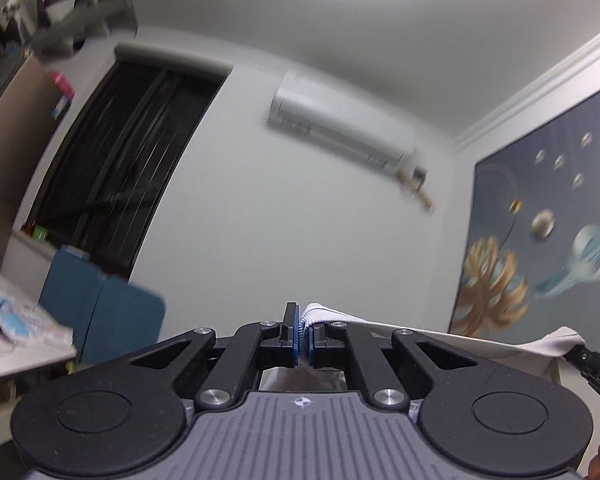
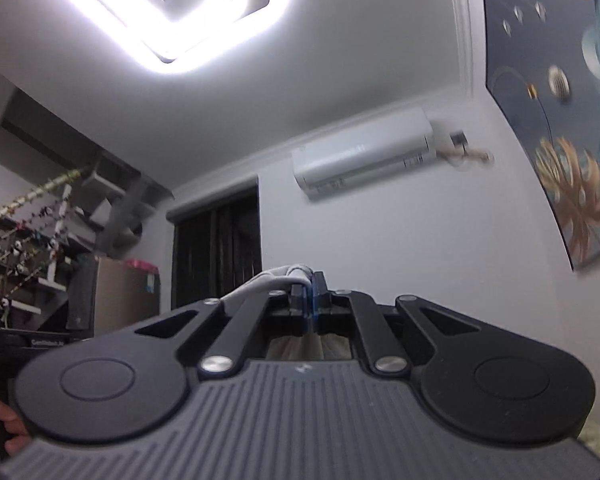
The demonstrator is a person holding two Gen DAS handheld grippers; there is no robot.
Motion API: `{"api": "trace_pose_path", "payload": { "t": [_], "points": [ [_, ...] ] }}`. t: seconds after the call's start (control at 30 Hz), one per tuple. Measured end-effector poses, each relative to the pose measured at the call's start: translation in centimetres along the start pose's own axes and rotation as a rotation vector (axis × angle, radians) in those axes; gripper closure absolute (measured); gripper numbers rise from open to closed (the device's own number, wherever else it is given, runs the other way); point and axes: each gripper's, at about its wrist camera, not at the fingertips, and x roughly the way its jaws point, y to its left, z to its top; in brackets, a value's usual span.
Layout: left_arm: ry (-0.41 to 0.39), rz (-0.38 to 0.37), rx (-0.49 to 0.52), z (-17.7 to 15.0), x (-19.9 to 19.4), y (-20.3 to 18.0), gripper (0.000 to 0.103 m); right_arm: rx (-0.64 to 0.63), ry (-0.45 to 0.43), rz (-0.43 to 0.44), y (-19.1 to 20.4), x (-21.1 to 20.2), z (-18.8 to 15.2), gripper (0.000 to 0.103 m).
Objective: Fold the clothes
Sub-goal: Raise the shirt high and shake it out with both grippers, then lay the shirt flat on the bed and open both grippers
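We hold cloth (image 1: 440,334) taut between left claw (image 1: 302,340) and right claw (image 2: 310,304), both clamped on it, edge running left-right.

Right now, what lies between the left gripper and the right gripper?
In the left wrist view, a taut span of the white garment runs from the left gripper to the right gripper; both grippers' jaws are shut on its edge.
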Motion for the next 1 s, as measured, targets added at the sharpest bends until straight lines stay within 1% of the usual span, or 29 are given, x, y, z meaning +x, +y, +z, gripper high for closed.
{"api": "trace_pose_path", "payload": {
  "t": [0.07,0.17,0.23,0.3,0.33,0.43,0.5,0.6,0.67,0.7,0.73,0.8,0.87,0.9,0.93,0.97,1.0],
  "points": [
    [0.072,0.040,0.005,-3.7,4.3,1.6,0.098,0.003,0.080,-0.046,-1.5,2.2,-4.2,0.098],
    [0.172,0.090,0.002,-9.1,12.0,4.6,0.098,0.018,0.189,-0.110,-4.4,6.5,-10.9,0.098],
    [0.221,0.119,0.010,-13.0,18.0,7.6,0.098,0.031,0.257,-0.148,-6.9,9.7,-15.8,0.098],
    [0.265,0.152,0.028,-17.2,23.6,9.7,0.098,0.034,0.315,-0.180,-9.3,13.0,-20.8,0.098],
    [0.282,0.162,0.033,-19.8,26.2,10.8,0.098,0.031,0.340,-0.193,-10.5,14.6,-23.4,0.098],
    [0.337,0.193,0.061,-29.4,33.5,14.7,0.098,0.011,0.407,-0.233,-14.4,18.6,-32.3,0.098],
    [0.402,0.223,0.070,-36.1,38.1,17.6,0.098,0.014,0.467,-0.252,-17.3,20.9,-38.8,0.098],
    [0.526,0.273,0.052,-46.3,43.4,22.1,0.098,0.041,0.600,-0.278,-21.4,23.7,-49.1,0.098],
    [0.574,0.300,0.040,-52.1,46.0,24.9,0.098,0.079,0.680,-0.295,-23.5,24.7,-55.5,0.098],
    [0.595,0.312,0.037,-54.8,47.2,26.4,0.098,0.106,0.712,-0.303,-24.3,24.8,-58.2,0.097],
    [0.616,0.323,0.037,-57.2,48.2,27.9,0.098,0.135,0.741,-0.307,-24.9,24.9,-60.2,0.097],
    [0.664,0.332,0.023,-60.8,49.8,30.1,0.097,0.191,0.797,-0.313,-26.0,25.1,-63.5,0.096],
    [0.713,0.322,0.001,-62.5,49.9,31.5,0.090,0.255,0.849,-0.317,-26.9,25.2,-66.2,0.094],
    [0.729,0.312,-0.013,-62.6,50.0,31.9,0.080,0.292,0.871,-0.317,-27.3,25.2,-67.0,0.092],
    [0.745,0.302,-0.028,-62.8,50.0,32.3,0.065,0.324,0.886,-0.305,-27.7,25.4,-66.9,0.085],
    [0.753,0.288,-0.035,-62.5,49.7,32.4,0.057,0.345,0.891,-0.285,-27.8,25.4,-66.6,0.076],
    [0.753,0.272,-0.033,-61.8,49.1,32.1,0.042,0.363,0.894,-0.264,-27.9,25.4,-66.2,0.051]
  ]
}}
